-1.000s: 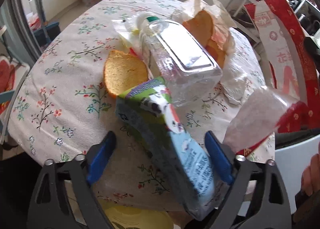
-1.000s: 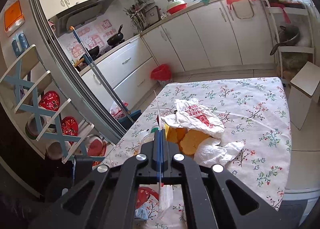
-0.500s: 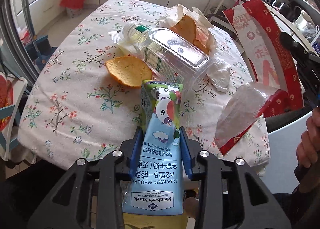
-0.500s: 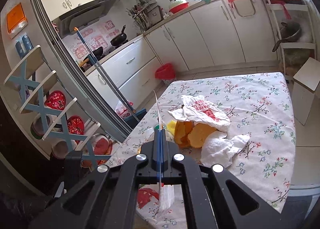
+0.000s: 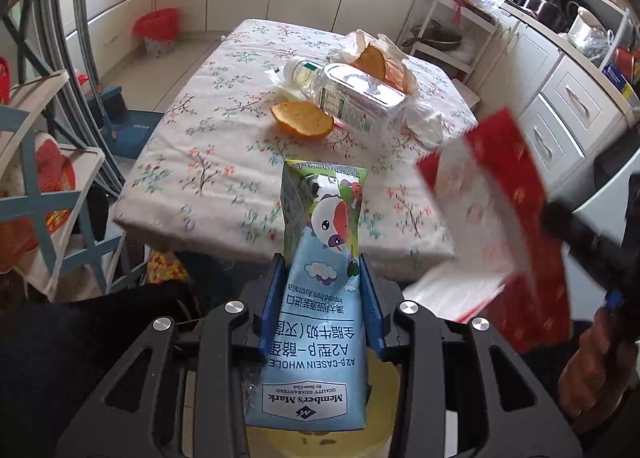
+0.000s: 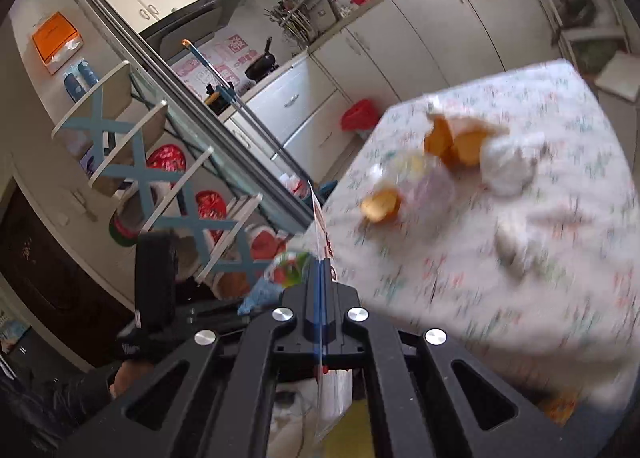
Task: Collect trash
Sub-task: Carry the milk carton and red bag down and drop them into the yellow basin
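Two grippers are loaded: the left gripper (image 5: 322,290), low centre, is clamped on a blue milk carton (image 5: 320,298); the right gripper (image 6: 320,278) is pinched on a red-and-white wrapper (image 5: 500,226) at right. Orange peel (image 5: 302,119) lies mid-frame on the floral table (image 5: 208,162).

The left tongs (image 5: 320,290) are matte black, with triangular cut-outs in each broad link, round silver screw heads at the pivots and blue pads on the inner faces. The right tongs (image 6: 321,278) share that black frame, silver screws and blue pads. A black sleeve (image 5: 80,338) covers the arm beside the left tongs.
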`<state>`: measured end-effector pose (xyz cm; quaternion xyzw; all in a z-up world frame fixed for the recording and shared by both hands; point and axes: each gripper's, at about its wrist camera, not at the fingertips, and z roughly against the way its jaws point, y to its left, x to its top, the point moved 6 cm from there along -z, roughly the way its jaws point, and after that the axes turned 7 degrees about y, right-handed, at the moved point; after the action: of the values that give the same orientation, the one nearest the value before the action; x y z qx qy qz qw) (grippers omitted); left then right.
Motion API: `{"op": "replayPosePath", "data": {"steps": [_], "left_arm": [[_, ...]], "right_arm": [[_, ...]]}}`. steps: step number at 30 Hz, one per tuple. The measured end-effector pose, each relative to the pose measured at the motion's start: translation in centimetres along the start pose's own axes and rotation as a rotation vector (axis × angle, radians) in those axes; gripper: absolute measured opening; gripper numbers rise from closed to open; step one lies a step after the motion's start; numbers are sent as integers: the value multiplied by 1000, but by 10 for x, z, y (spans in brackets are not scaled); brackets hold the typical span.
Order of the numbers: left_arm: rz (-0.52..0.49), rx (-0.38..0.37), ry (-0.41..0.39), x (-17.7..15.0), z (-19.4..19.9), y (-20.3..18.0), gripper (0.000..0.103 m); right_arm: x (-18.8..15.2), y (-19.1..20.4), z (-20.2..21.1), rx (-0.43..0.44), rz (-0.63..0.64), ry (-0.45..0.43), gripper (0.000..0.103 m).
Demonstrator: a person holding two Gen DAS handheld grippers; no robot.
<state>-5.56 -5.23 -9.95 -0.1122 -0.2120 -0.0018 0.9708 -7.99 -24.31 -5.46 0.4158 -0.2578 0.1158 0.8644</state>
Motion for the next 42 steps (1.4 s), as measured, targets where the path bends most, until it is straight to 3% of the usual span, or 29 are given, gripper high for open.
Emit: {"op": "replayPosePath", "data": {"steps": [8, 17, 24, 28, 29, 30, 31, 32, 36, 42], "left_arm": [[-36, -21, 66, -53, 2, 2, 34], [-62, -36, 134, -94, -10, -1, 34], [-59, -69, 297, -130, -45, -5, 34], [-79, -51, 305, -135, -47, -7, 36], [-83, -48, 300, -135, -46, -8, 37], [-90, -36, 292, -135, -44, -9, 41], [-95, -26, 286, -134, -43, -8, 43], [-99, -19, 281, -134, -42, -8, 45], [-117, 13, 253, -131, -38, -9, 50], [-168, 96, 140, -118, -22, -12, 61]], "right_arm": [[-97, -5, -23, -37, -197, 171, 1], [-132, -8, -48, -158, -239, 310, 1], [-151, -25, -60, -270, -264, 417, 1], [-151, -32, -57, -289, -291, 399, 2], [-150, -34, -55, -292, -294, 395, 7], [-153, -36, -53, -294, -297, 391, 15], [-152, -36, -52, -302, -298, 383, 37], [-150, -36, -50, -316, -291, 369, 45], [-147, -35, -48, -321, -281, 338, 45], [-139, -31, -46, -321, -262, 286, 47]]}}
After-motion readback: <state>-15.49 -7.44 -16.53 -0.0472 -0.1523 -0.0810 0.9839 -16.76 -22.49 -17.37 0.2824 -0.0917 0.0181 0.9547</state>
